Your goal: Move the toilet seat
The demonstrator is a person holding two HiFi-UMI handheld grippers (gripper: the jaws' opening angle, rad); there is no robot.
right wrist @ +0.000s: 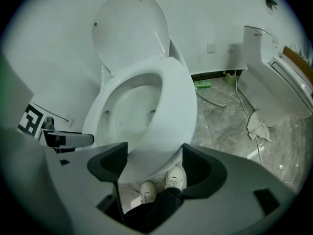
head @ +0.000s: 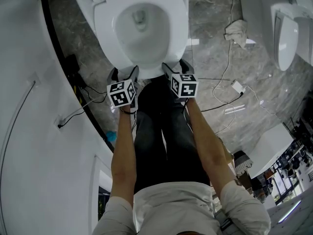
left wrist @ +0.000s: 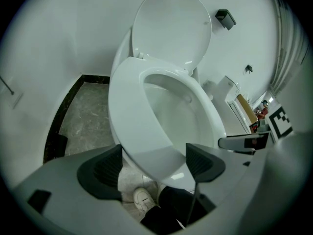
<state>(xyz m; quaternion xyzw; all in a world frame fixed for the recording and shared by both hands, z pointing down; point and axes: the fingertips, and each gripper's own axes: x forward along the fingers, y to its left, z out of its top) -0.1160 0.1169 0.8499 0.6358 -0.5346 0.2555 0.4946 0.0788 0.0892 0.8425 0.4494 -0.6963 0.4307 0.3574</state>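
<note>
Looking down at a plain white toilet seat point(head: 105, 31), a glossy oval ring with a wide smooth rim, lying over the bowl point(head: 132, 38) with the lid point(left wrist: 171, 26) tipped upright behind it. Got the left tool point(head: 123, 74) at the front edge of the ring, a bit left of centre, jaws spread wide with the front curve of the seat sitting in the gap. Same deal with the right tool point(head: 176, 67), just beside it on the right, also spread wide around the front edge. Can't really call a firm pinch from either tool view, only seat between the dark ribbed pads point(left wrist: 105, 168). Below the rim, white sneakers point(right wrist: 159, 187) and dark trousers point(head: 161, 126) on a grey marble floor point(head: 210, 38), plus a crumpled rag point(head: 237, 31) off to the right.
</note>
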